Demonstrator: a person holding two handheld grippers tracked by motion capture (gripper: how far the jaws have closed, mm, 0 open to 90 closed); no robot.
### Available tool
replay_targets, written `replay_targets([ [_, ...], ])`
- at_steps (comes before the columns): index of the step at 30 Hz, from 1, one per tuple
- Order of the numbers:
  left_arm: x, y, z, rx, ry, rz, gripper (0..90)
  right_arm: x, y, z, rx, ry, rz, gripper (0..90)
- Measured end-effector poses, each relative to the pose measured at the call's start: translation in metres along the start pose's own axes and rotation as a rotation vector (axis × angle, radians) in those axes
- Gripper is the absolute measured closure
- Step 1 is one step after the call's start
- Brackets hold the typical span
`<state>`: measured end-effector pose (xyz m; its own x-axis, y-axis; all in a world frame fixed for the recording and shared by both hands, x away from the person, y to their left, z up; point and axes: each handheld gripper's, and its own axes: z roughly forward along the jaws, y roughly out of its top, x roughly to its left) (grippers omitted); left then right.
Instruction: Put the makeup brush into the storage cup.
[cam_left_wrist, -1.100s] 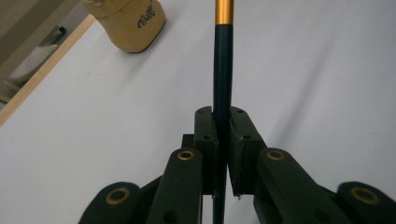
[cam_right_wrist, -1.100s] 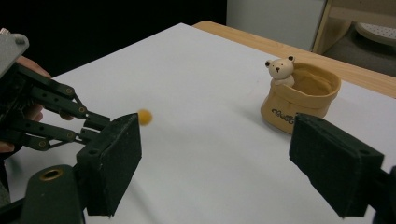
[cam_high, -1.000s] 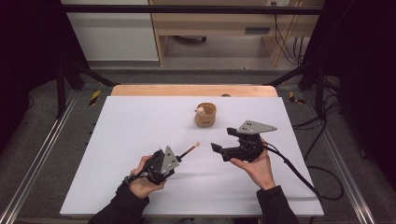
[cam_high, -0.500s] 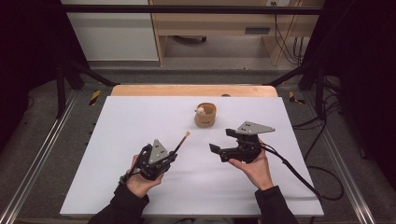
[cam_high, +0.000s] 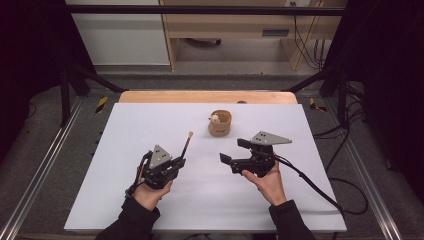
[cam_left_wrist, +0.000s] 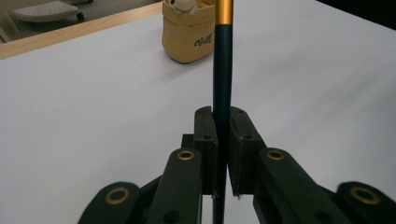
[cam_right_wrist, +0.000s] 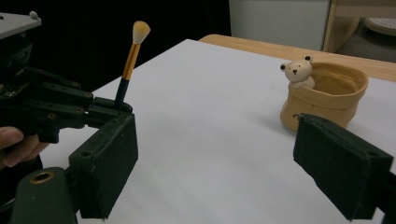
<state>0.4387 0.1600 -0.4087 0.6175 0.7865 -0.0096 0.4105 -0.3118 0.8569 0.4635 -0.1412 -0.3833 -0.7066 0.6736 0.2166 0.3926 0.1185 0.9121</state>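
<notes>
My left gripper (cam_high: 179, 162) is shut on the dark handle of a small brush (cam_high: 186, 145) with a gold ferrule and pale bristles. The brush points up and away toward the far side. In the left gripper view its handle (cam_left_wrist: 222, 70) stands clamped between the two pads (cam_left_wrist: 205, 135). A tan pot (cam_high: 220, 123) with a small bear figure on its rim stands beyond, near the middle of the white board (cam_high: 150, 125). My right gripper (cam_high: 235, 151) hovers to the right of the brush, open with nothing between its jaws. The right gripper view has the pot (cam_right_wrist: 327, 95) ahead and the brush (cam_right_wrist: 129, 58) at left.
The white board lies on a wooden table whose far edge (cam_high: 200, 96) shows as a strip. Metal frame rails (cam_high: 45, 165) run along both sides. A black cable (cam_high: 310, 182) trails from the right gripper across the board's right part. Shelving stands on the floor beyond.
The left hand has swung the brush from lying low and pointing right to tilting up and away, its tip moving leftward. The right gripper has kept its place.
</notes>
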Motion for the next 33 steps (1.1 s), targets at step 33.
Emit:
replay_targets([
  [33, -0.04, 0.017, 0.026, -0.04, -0.009, -0.041, 83.2, 0.004, -0.002, 0.007, -0.055, 0.088, 0.074, 15.2],
])
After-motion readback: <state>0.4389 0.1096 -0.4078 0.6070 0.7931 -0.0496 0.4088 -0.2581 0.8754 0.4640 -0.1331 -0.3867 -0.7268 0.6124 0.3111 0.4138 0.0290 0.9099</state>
